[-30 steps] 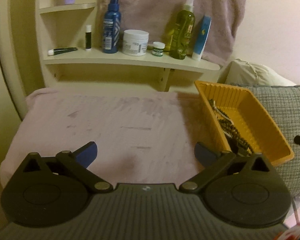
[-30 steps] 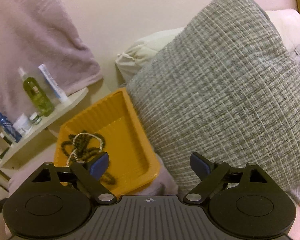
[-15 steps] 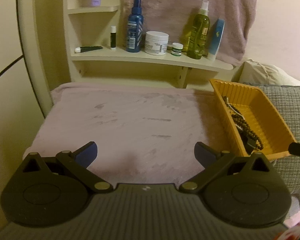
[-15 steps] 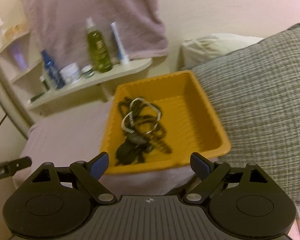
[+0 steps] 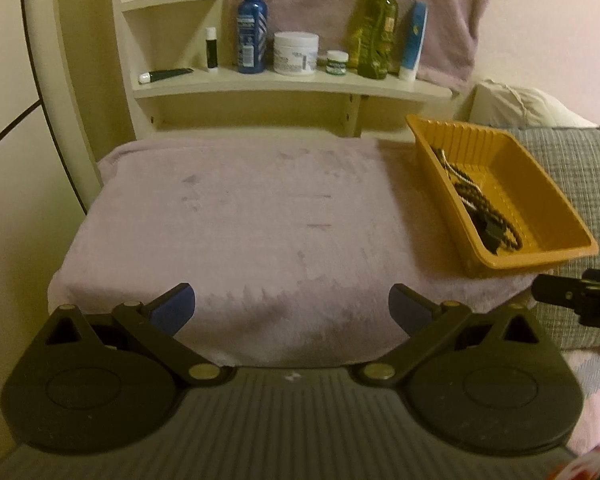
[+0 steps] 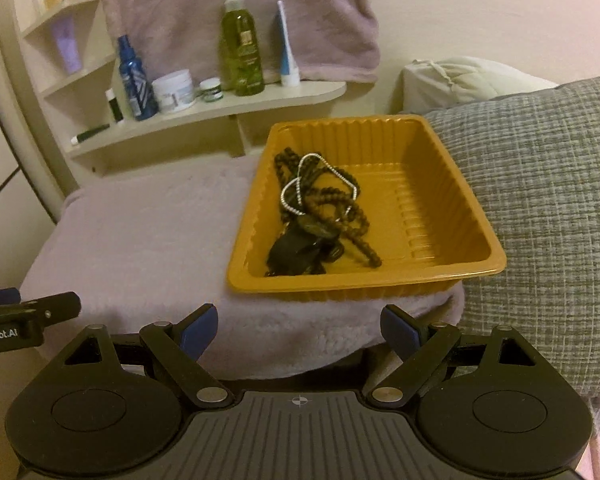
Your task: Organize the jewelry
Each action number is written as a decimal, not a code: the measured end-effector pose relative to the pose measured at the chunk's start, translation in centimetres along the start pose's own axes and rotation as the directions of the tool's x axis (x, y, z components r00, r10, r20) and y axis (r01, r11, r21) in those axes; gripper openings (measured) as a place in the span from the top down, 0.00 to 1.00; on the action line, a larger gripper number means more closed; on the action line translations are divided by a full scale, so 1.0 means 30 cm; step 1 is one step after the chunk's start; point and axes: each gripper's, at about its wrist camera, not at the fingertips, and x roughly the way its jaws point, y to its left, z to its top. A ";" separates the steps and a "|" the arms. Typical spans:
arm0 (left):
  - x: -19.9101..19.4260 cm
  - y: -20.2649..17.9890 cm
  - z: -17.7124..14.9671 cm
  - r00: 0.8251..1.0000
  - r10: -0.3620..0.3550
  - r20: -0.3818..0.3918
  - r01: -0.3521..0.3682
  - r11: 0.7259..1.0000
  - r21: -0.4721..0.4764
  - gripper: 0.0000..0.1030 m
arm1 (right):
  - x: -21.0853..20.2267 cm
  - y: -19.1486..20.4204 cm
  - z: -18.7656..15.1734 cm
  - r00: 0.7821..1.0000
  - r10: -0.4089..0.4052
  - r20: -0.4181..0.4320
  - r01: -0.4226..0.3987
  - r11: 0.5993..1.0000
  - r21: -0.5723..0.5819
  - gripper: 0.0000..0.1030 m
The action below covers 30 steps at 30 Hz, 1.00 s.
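Tray point(image 5: 496, 258) wall hiding jewelry point(image 5: 480, 216) partly, bottle labels point(image 5: 247, 36) unreadable

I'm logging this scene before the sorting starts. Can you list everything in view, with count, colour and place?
tray: 1, orange, on the blanket's right end, beside the grey pillow
bead strands: tangled, count unclear, dark brown, in the tray
silver chain: 1, silver, on the beads
black item: 1, black, near end of the tray, kind unclear
blanket: 1, pale pink, over the surface below the shelf
shelf: 1, cream, behind the blanket
bottles, jars and tubes: about eight, mixed colours, on the shelf
towel: 1, pink, hanging behind the shelf
grey pillow: 1, right
cream pillow: 1, behind it
left gripper: open, empty
right gripper: open, empty
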 end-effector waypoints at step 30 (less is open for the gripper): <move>-0.004 -0.035 -0.019 1.000 0.005 -0.003 -0.005 1.000 0.011 0.01 | 0.020 0.035 -0.009 0.999 0.037 -0.016 -0.037 0.998 -0.046 0.15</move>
